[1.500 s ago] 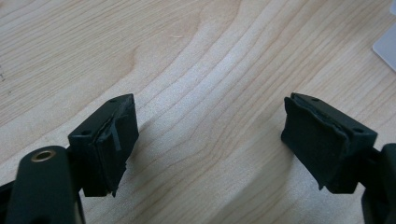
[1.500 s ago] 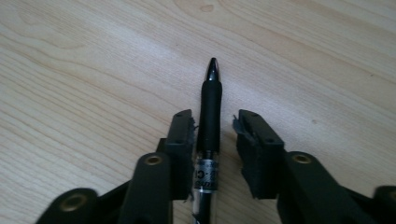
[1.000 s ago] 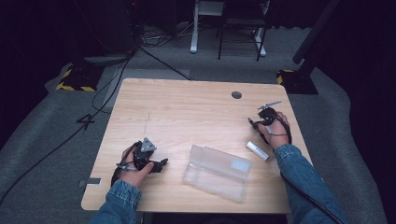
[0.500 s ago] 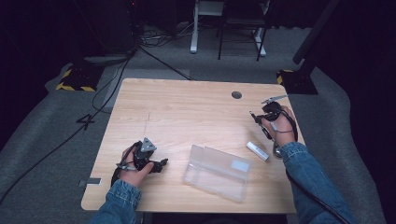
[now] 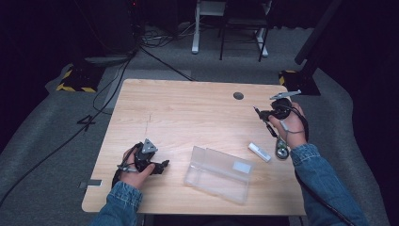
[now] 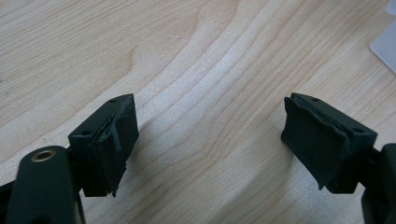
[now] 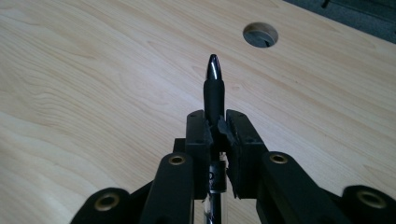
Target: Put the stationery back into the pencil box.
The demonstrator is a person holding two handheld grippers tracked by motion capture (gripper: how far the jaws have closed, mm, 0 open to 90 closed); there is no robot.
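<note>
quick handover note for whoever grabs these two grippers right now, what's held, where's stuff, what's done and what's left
Right gripper: shut on a black pen, tip pointing forward, held above the right side of the table near the round hole.
Left gripper: open, holding nothing, low over bare wood at the front left.
Clear plastic case: lies closed, as far as I can tell, at front centre. A small white piece lies on the table to its right.
Done: pen is picked up.
Left, probably: open the case, using the left gripper to steady it, and lay the pen inside. The white piece's role is unclear.

Blue denim sleeves point(image 5: 324, 183); black hand-held gripper point(image 7: 215, 135) with brass screws.
</note>
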